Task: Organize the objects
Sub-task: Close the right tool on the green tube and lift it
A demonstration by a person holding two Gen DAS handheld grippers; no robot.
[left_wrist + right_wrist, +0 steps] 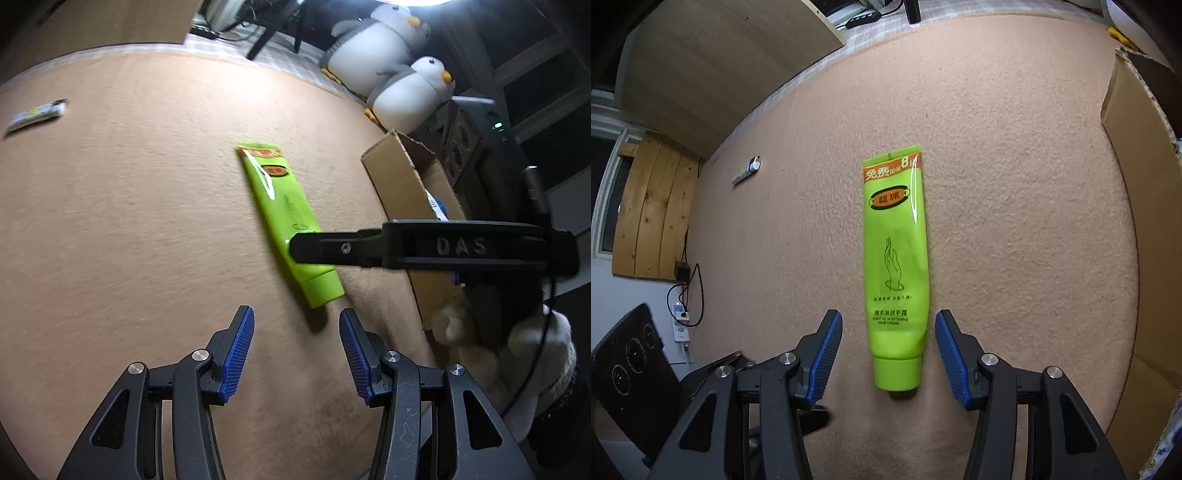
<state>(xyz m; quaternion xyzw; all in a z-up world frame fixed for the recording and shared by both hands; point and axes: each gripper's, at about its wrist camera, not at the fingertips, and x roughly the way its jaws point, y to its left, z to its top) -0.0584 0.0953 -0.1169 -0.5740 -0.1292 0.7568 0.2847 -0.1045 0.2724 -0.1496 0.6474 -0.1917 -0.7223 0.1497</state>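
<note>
A bright green hand cream tube lies flat on the peach carpeted surface, cap towards me. My right gripper stands open astride the tube's cap end, with a gap between each blue pad and the tube. In the left wrist view the same tube lies slanted, and one black finger of the right gripper reaches across it from the right. My left gripper is open and empty, its tips just short of the tube's cap.
An open cardboard box stands at the right edge with a toothbrush in it; its wall also shows in the right wrist view. A small packet lies far left. Two penguin plush toys sit beyond the surface.
</note>
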